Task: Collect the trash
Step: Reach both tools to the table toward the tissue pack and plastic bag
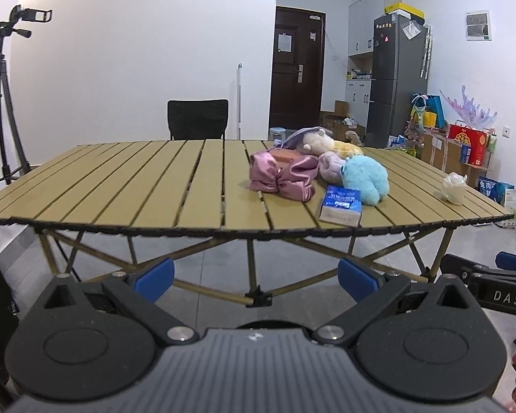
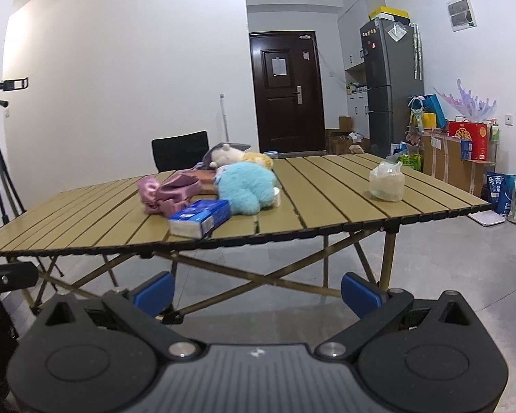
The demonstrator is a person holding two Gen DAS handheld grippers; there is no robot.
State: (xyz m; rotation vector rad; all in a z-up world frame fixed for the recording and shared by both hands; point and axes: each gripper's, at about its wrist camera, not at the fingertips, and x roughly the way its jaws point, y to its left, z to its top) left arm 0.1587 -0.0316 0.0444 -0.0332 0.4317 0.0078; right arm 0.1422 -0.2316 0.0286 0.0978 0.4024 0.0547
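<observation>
Both the left hand-held gripper (image 1: 256, 280) and right hand-held gripper (image 2: 258, 290) hang released and empty before the tabletop (image 2: 326, 186), where a crumpled plastic bag (image 2: 387, 186) sits apart from the plush toys (image 2: 246, 187).

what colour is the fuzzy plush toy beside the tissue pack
Light blue plush toy, clearest in the right wrist view.

Left tool (image 1: 256, 280) and right tool (image 2: 257, 290) are held level, jaws spread wide, both empty.

Both wrist views sit low before the slatted table's (image 1: 127, 186) near edge, facing across it toward the door (image 2: 285, 93), right view offset rightward.
</observation>
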